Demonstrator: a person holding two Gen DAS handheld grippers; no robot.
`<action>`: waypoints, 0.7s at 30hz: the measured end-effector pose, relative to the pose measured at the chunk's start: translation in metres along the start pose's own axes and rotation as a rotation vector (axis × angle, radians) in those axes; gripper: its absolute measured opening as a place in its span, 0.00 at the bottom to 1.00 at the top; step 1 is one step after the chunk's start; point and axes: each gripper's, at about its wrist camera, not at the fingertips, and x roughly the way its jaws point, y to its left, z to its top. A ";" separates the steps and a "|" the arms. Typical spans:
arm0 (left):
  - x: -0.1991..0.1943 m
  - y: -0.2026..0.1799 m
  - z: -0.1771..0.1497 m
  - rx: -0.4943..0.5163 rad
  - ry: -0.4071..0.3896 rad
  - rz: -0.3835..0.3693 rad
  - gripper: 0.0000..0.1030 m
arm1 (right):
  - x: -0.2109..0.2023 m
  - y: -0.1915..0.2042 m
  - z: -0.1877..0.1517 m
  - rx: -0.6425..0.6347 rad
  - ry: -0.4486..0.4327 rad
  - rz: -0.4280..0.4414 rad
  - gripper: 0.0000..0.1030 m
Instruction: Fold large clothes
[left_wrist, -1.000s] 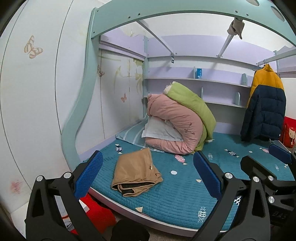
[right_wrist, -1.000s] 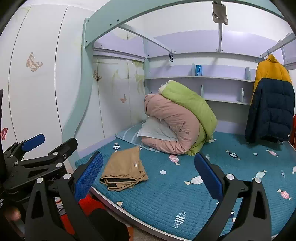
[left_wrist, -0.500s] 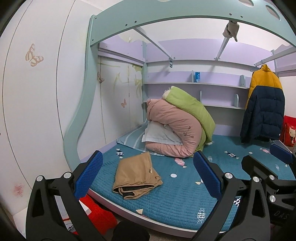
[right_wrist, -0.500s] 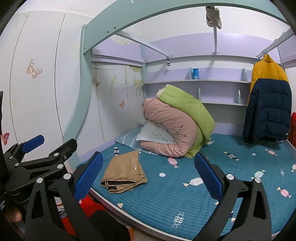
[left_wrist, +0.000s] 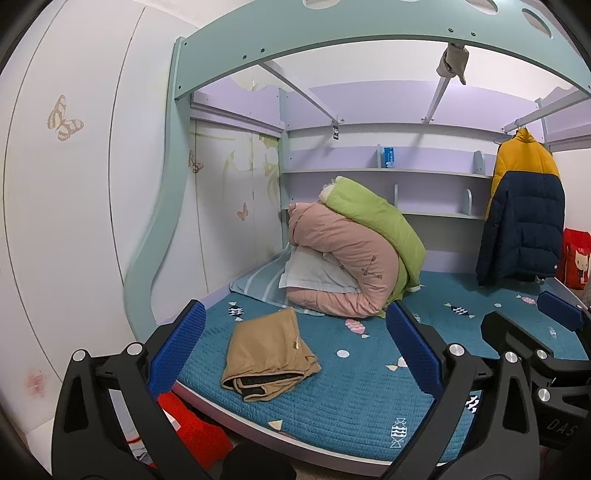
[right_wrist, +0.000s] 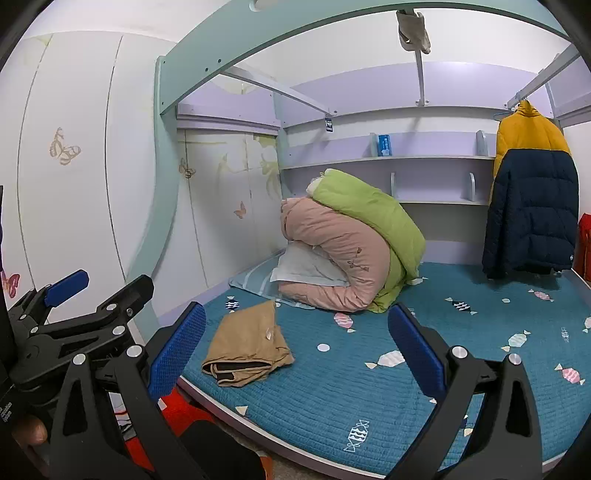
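Note:
A tan garment (left_wrist: 267, 354) lies folded in a compact bundle near the front left edge of the teal bed mat (left_wrist: 351, 398); it also shows in the right wrist view (right_wrist: 245, 345). My left gripper (left_wrist: 295, 347) is open and empty, held in front of the bed and back from the garment. My right gripper (right_wrist: 295, 347) is open and empty too, beside the left one. The left gripper (right_wrist: 70, 295) shows at the left of the right wrist view. The right gripper (left_wrist: 554, 321) shows at the right of the left wrist view.
A rolled pink quilt (left_wrist: 343, 266) and green quilt (left_wrist: 380, 218) with a pillow sit at the back of the bed. A yellow and navy jacket (left_wrist: 524, 214) hangs at the right. A red item (left_wrist: 192, 428) lies on the floor by the bed edge. Wardrobe doors stand left.
Both grippers have tilted up and drifted back a little; the bed and garment sit slightly lower in view. The garment has not moved. Both stay open.

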 end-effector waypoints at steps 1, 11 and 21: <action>0.000 0.000 0.000 0.001 -0.001 -0.001 0.95 | 0.000 -0.001 0.000 0.001 0.000 0.000 0.93; 0.000 -0.001 -0.001 0.005 -0.013 -0.013 0.95 | -0.002 -0.005 0.001 0.005 -0.001 -0.007 0.93; 0.000 0.002 -0.001 0.002 -0.015 -0.017 0.95 | -0.004 -0.005 0.002 0.005 -0.003 -0.007 0.93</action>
